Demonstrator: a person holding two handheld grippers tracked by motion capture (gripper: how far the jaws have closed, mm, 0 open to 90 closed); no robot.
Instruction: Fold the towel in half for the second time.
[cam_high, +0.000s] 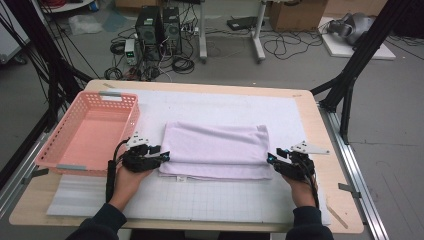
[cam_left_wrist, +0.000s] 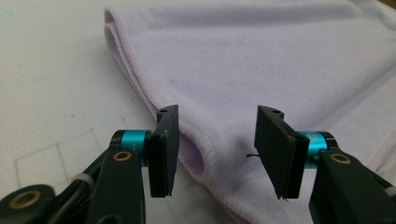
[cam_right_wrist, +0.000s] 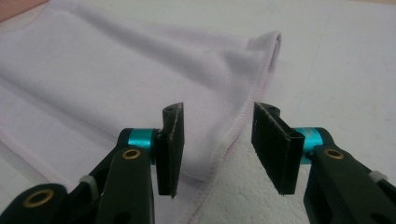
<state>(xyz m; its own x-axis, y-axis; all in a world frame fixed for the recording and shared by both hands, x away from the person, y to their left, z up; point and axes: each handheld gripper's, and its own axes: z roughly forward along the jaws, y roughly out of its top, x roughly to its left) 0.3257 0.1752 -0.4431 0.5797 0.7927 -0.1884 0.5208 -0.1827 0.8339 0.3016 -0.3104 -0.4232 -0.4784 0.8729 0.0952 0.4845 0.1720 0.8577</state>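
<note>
While I scan from the left edge, the pink basket (cam_high: 90, 131) comes first: a moulded plastic tray with lattice walls, sitting empty on the left of the worktop (cam_high: 320, 125) with nothing yet placed inside. Just beside it my left hand-held gripper (cam_high: 166, 156) sits at the left end of the lilac towel (cam_high: 215, 150), jaws parted and released, the rolled hem lying between the pads (cam_left_wrist: 167, 149) without being pinched. I judge the work partly done: the towel is already folded into a long rectangle with layered edges along its near side, and it rests in the middle of the worktop on a white gridded mat (cam_high: 200, 200). What seems left is another fold or a lift across into the basket; I cannot tell which. The cloth looks soft and fleecy, a matte pile with a stitched overlock border and a rounded, puffy fold. At its right end my right hand-held gripper (cam_high: 270, 159) mirrors the left one, also unclenched, straddling the stitched corner edge with black flat pads (cam_right_wrist: 170, 149) clear of the fabric. Under that corner the mat shows a pebbled white texture.
</note>
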